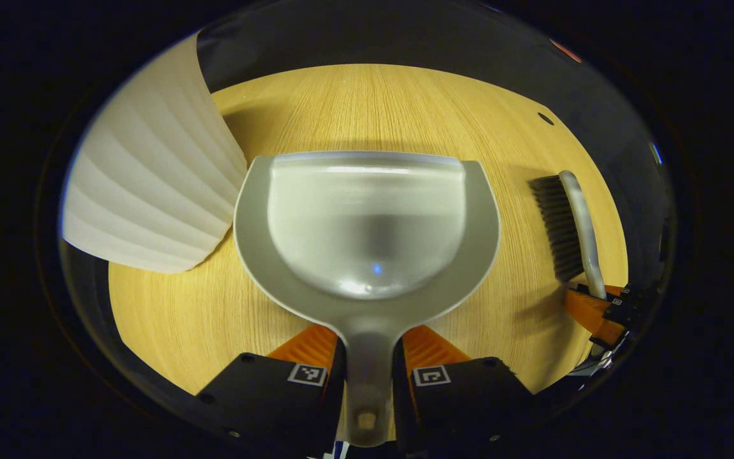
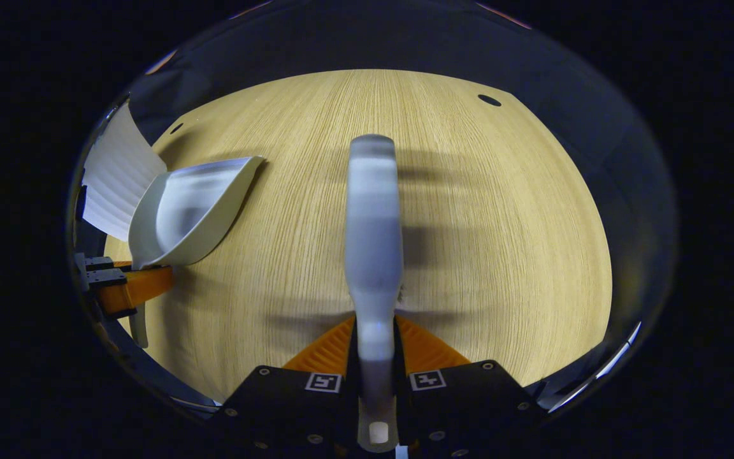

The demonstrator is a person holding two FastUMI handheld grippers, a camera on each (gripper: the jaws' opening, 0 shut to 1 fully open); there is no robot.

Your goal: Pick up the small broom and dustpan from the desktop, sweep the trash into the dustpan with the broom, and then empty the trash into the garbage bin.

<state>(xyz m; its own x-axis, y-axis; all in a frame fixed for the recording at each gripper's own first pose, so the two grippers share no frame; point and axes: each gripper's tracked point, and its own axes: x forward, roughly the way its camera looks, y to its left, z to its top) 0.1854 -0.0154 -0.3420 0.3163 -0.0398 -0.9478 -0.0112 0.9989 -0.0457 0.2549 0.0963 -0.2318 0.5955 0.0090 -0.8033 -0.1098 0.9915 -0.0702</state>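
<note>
- The left gripper view looks into the dustpan's [image 1: 367, 223] scoop from behind, and it also catches the broom's [image 1: 564, 229] dark bristles from the side; the right gripper view shows the broom [image 2: 373, 248] from along its back, bristles hidden underneath.
- The left gripper [image 1: 367, 357] is clenched on the dustpan's handle, a finger pressing each side; the scoop spreads out straight ahead of the jaws, above the table [image 1: 354, 108].
- The right gripper [image 2: 374, 347] grasps the broom's handle between both fingers; the broom runs straight forward from the jaws (its tip blurred).
- The bin [image 1: 150, 178], white and ribbed, stands ahead and left of the left jaws, its wall just beside the dustpan's rim; whether they touch I cannot tell.
- Seen from the right jaws, the dustpan [image 2: 185, 210] sits far left with the bin [image 2: 115, 178] behind it.
</note>
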